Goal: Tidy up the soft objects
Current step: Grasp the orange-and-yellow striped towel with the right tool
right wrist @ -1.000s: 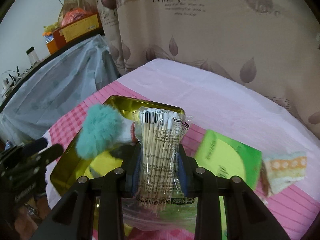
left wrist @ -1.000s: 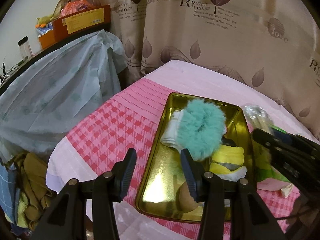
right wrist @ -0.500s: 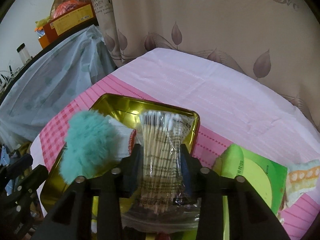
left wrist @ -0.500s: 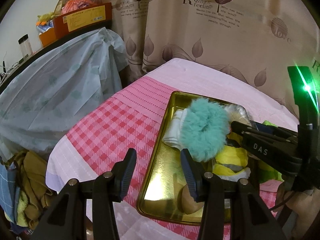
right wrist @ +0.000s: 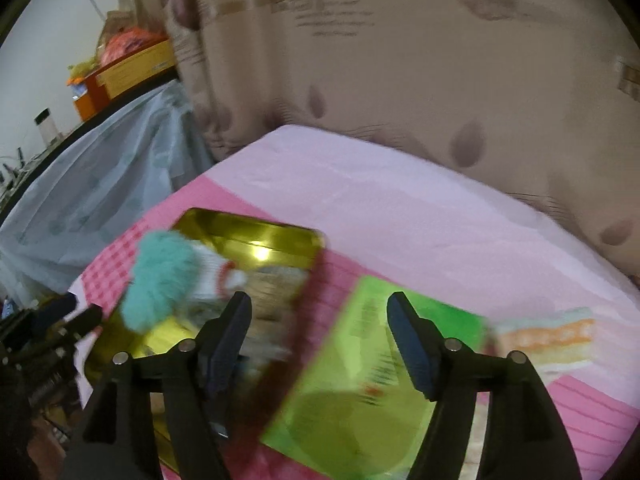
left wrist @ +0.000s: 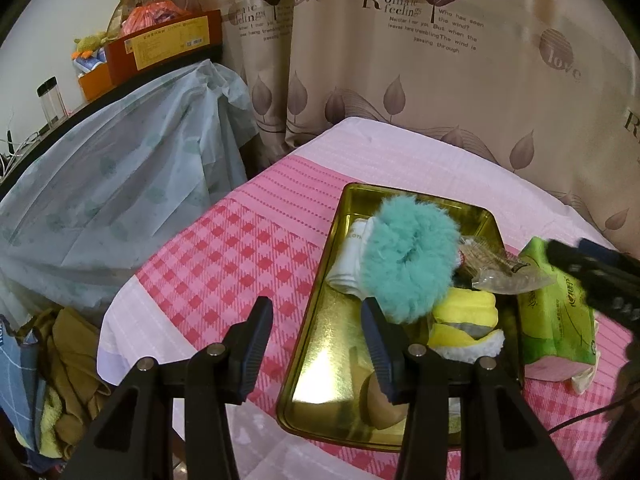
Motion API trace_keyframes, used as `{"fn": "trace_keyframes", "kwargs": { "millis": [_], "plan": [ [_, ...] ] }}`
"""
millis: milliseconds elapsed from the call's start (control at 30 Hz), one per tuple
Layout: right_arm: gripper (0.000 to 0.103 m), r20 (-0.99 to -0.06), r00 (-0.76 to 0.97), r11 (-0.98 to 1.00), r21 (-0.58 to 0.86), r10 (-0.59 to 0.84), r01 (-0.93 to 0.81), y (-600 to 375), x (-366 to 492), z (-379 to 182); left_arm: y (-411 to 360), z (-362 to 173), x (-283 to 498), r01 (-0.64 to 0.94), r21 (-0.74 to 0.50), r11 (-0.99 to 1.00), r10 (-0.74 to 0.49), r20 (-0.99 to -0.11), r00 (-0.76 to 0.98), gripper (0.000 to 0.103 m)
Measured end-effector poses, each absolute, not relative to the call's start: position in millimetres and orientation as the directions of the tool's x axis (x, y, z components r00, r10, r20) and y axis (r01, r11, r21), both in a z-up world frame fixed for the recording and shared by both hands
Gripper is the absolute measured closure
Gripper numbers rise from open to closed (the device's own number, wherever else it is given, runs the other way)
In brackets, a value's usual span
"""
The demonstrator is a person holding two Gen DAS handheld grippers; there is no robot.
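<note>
1. The right hand-held gripper (right wrist: 320, 336) is spread and holds nothing; its view is blurred. The green tissue pack (right wrist: 372, 376) lies flat on the pink-clothed bench (right wrist: 400, 200) right under and between its fingers, long axis running ahead and slightly right.
2. The gold tray (left wrist: 316, 352) sits to this gripper's left, holding the teal fluffy scrunchie (left wrist: 408, 256), socks and a bag of cotton swabs (left wrist: 492, 264).
3. The left hand-held gripper (left wrist: 316, 344) is also spread and empty, over the tray's near-left rim, well apart from the pack.
4. Judgement: the right hand is nearer the pack, and the striped cloth (right wrist: 548, 340) lies just beyond on its right.
</note>
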State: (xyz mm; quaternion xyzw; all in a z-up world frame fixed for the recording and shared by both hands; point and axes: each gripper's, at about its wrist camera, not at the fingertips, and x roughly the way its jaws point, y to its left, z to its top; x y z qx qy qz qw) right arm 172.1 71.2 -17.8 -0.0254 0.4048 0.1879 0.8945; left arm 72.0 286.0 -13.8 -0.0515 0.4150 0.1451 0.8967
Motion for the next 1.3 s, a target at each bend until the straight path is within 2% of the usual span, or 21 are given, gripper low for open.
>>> {"fn": "trace_keyframes", "kwargs": {
  "millis": [233,333,433,700,900,1000,1067,1133,1233,1300],
  "plan": [
    [0.024,-0.758,0.632,0.979,0.041,0.160,-0.199,-13,181,-21,283,-15,73,-0.296,0.048,0.954,0.228,-0.755,0.614,0.056],
    [0.013,-0.777,0.624,0.991,0.005,0.086,-0.131,-41,189,-32,280,-14,72,-0.293,0.055,0.955,0.233,-0.751,0.617,0.056],
    [0.011,-0.792,0.609,0.996,-0.023,0.033,-0.085,-61,200,-45,278,-14,72,-0.286,0.064,0.956,0.236,-0.749,0.619,0.056],
    [0.005,-0.829,0.559,0.997,-0.052,-0.015,-0.051,-80,230,-89,270,-15,74,-0.266,0.091,0.960,0.243,-0.743,0.624,0.056],
    [0.003,-0.803,0.595,0.997,-0.027,0.024,-0.077,-83,229,-100,262,-21,77,-0.246,0.126,0.961,0.256,-0.742,0.619,0.056],
    [0.016,-0.786,0.616,0.994,-0.035,0.037,-0.104,-82,222,-101,255,-23,77,-0.235,0.157,0.959,0.272,-0.739,0.617,0.056],
    [0.040,-0.774,0.630,0.992,-0.024,0.059,-0.122,-81,214,-98,252,-23,76,-0.231,0.173,0.957,0.282,-0.731,0.621,0.056],
    [0.057,-0.765,0.642,0.992,-0.043,0.042,-0.116,-81,208,-95,250,-22,76,-0.229,0.182,0.956,0.287,-0.725,0.626,0.056],
    [0.067,-0.757,0.652,0.993,-0.039,0.041,-0.109,-90,199,-95,247,-22,74,-0.223,0.189,0.956,0.290,-0.718,0.633,0.056],
    [0.069,-0.754,0.656,0.994,-0.041,0.038,-0.105,-94,193,-93,246,-21,74,-0.220,0.196,0.956,0.293,-0.714,0.636,0.056]
  ]
}}
